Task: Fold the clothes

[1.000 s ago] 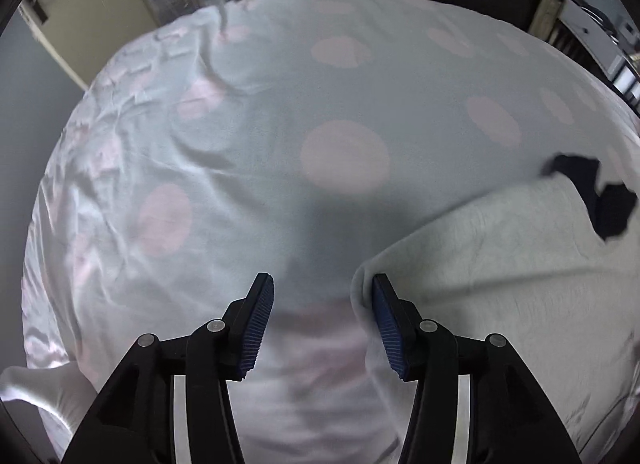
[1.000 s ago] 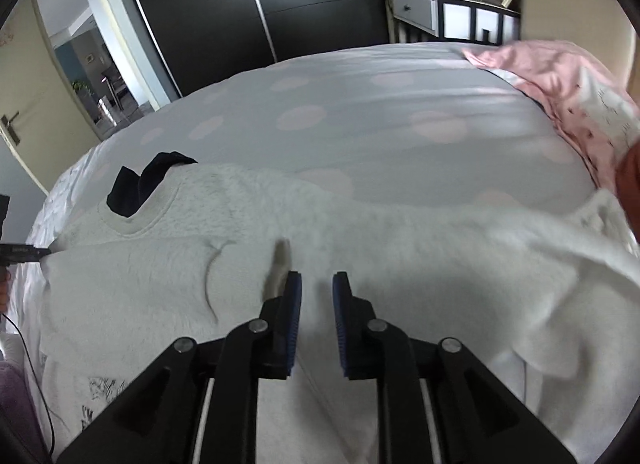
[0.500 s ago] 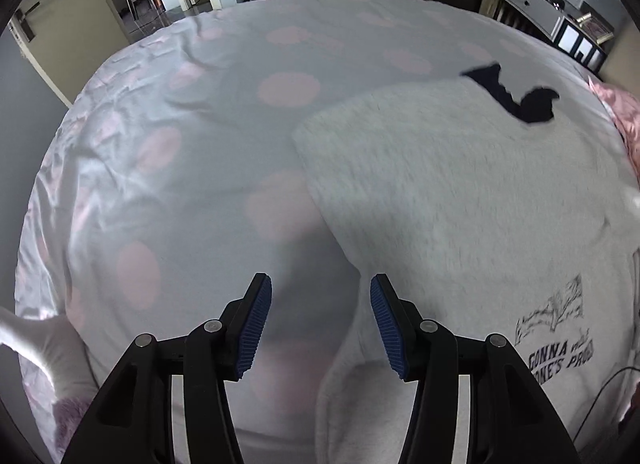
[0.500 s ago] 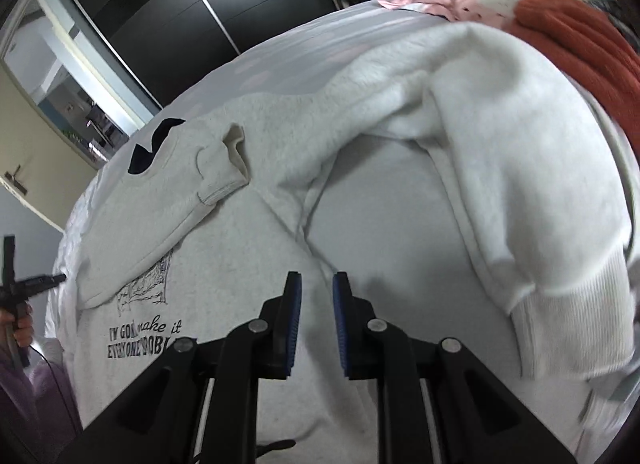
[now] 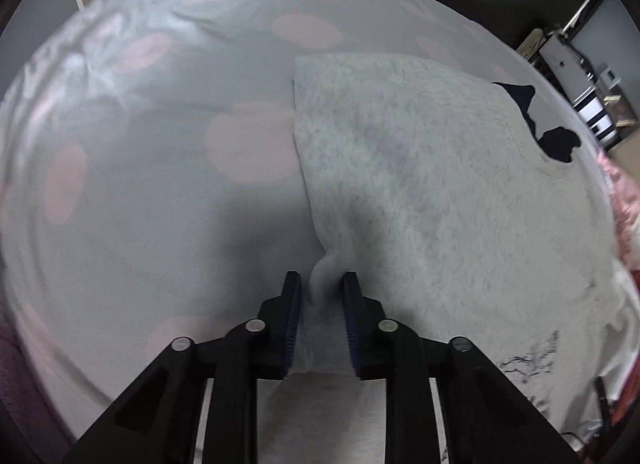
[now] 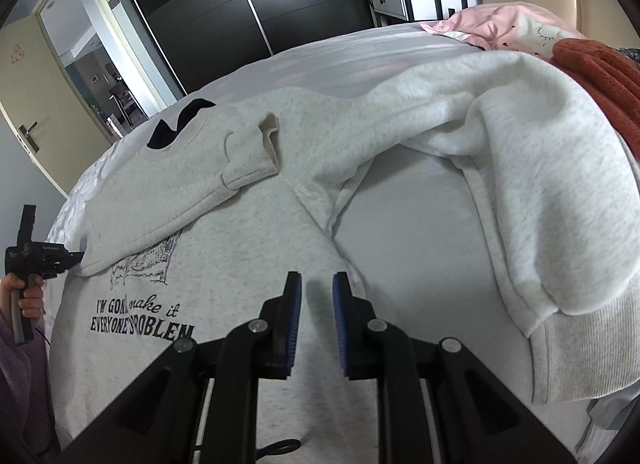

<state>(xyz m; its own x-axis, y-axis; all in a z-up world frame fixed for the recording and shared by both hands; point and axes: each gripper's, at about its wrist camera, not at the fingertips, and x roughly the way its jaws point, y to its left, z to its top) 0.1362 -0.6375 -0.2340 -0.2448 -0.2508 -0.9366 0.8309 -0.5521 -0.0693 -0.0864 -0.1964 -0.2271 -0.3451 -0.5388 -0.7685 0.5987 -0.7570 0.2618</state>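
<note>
A light grey sweatshirt (image 6: pixel 248 264) with black printed text lies front up on the bed. One sleeve is folded across its chest, cuff (image 6: pixel 252 167) up. The other sleeve (image 6: pixel 540 183) lies bunched to the right. My left gripper (image 5: pixel 320 296) is shut on the sweatshirt's folded side edge (image 5: pixel 324 272); it also shows at the left of the right wrist view (image 6: pixel 76 256). My right gripper (image 6: pixel 316 296) hovers above the sweatshirt's lower front, its jaws narrowly apart with nothing between them.
The bed has a pale sheet with pink dots (image 5: pixel 160 143). A black garment (image 5: pixel 556 139) lies by the sweatshirt's collar. A pink garment (image 6: pixel 500 23) and a rust-red one (image 6: pixel 600 75) lie at the right. Dark wardrobe (image 6: pixel 280 3) and an open door (image 6: pixel 36 103) stand beyond.
My left gripper has dropped to the sweatshirt's folded edge and closed on it. My right gripper has kept its narrow gap and tilted a little over the sweatshirt.
</note>
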